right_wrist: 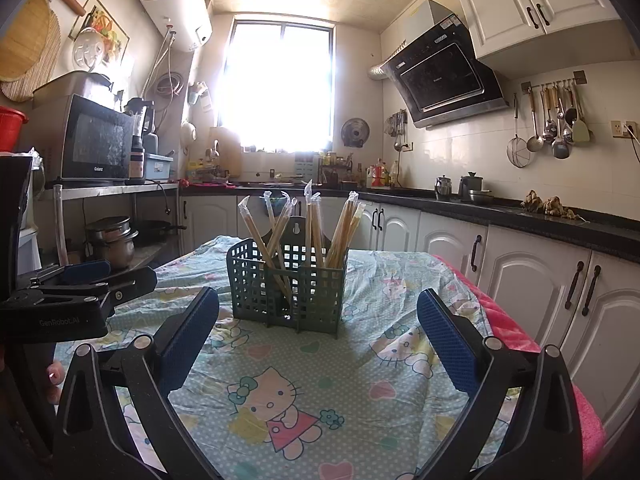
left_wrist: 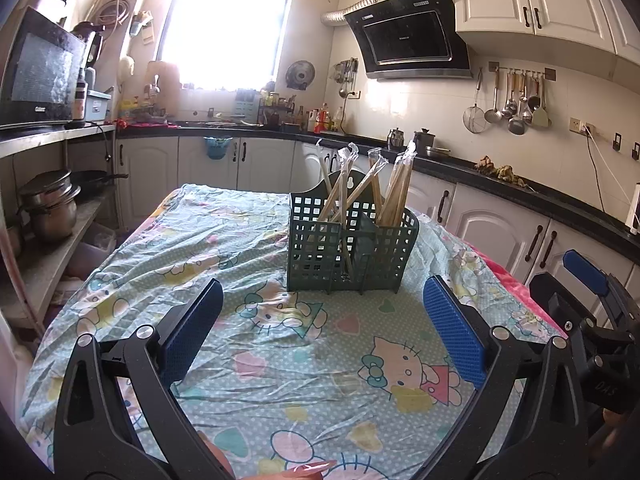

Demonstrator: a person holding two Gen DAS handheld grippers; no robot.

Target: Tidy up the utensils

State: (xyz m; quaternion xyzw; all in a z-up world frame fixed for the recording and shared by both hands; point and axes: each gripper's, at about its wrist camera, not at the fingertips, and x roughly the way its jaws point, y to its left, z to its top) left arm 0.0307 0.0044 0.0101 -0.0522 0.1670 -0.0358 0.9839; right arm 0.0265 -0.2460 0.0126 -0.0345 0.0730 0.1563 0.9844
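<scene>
A dark green mesh utensil holder (left_wrist: pixel 352 246) stands upright on the table, also in the right wrist view (right_wrist: pixel 288 284). Several wrapped wooden chopsticks (left_wrist: pixel 360 188) lean in its compartments, seen too from the right wrist (right_wrist: pixel 312 228). My left gripper (left_wrist: pixel 322 322) is open and empty, a little short of the holder. My right gripper (right_wrist: pixel 318 330) is open and empty, also short of the holder. The right gripper shows at the right edge of the left wrist view (left_wrist: pixel 584 300), and the left gripper at the left edge of the right wrist view (right_wrist: pixel 76 292).
The table carries a cartoon cat cloth (left_wrist: pixel 280 360) with a pink towel (right_wrist: pixel 516 332) along its right edge. White cabinets and a black counter (right_wrist: pixel 520 216) run behind and to the right. Shelves with pots (left_wrist: pixel 52 204) and a microwave (right_wrist: pixel 96 140) stand left.
</scene>
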